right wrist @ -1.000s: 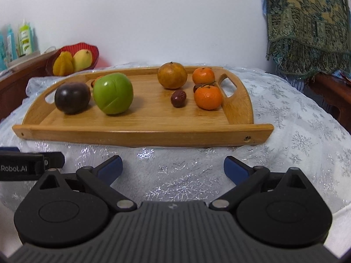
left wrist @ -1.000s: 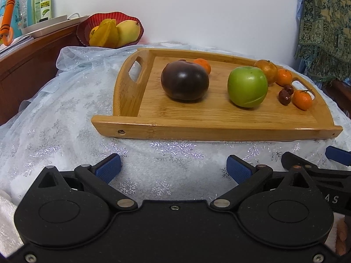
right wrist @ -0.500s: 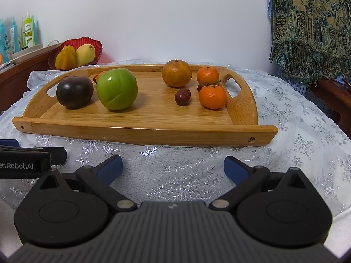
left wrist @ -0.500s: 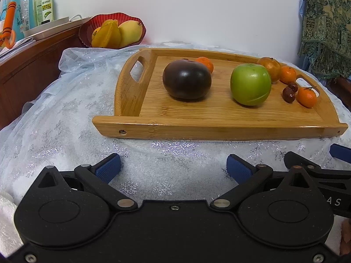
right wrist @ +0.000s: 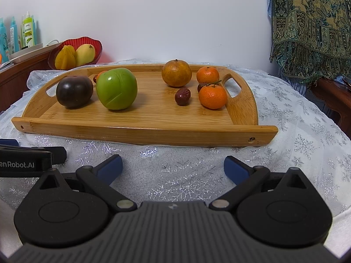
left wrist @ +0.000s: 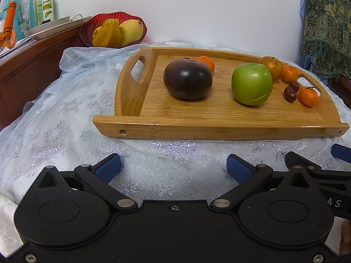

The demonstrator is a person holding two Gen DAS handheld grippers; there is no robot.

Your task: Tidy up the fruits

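Note:
A wooden tray point(left wrist: 219, 129) point(right wrist: 142, 129) lies on the white cloth. On it are a dark purple fruit point(left wrist: 188, 79) point(right wrist: 74, 91), a green apple point(left wrist: 251, 84) point(right wrist: 116, 88), a brownish orange point(right wrist: 176, 73), small tangerines point(right wrist: 212, 96) point(right wrist: 207, 74) and a red date point(right wrist: 182, 96). My left gripper point(left wrist: 173, 168) is open and empty, on the near side of the tray's front rail. My right gripper point(right wrist: 172, 167) is open and empty, also on the near side of the rail.
A red bowl point(left wrist: 87, 30) point(right wrist: 97, 43) with a starfruit and a mango stands at the back left on a wooden cabinet point(left wrist: 33, 65). Bottles point(left wrist: 28, 6) stand further left. A patterned cloth point(right wrist: 311, 22) hangs at the right.
Both wrist views have tilted up and moved slightly nearer the tray, which sits lower in the frames. Both grippers stay open and empty.

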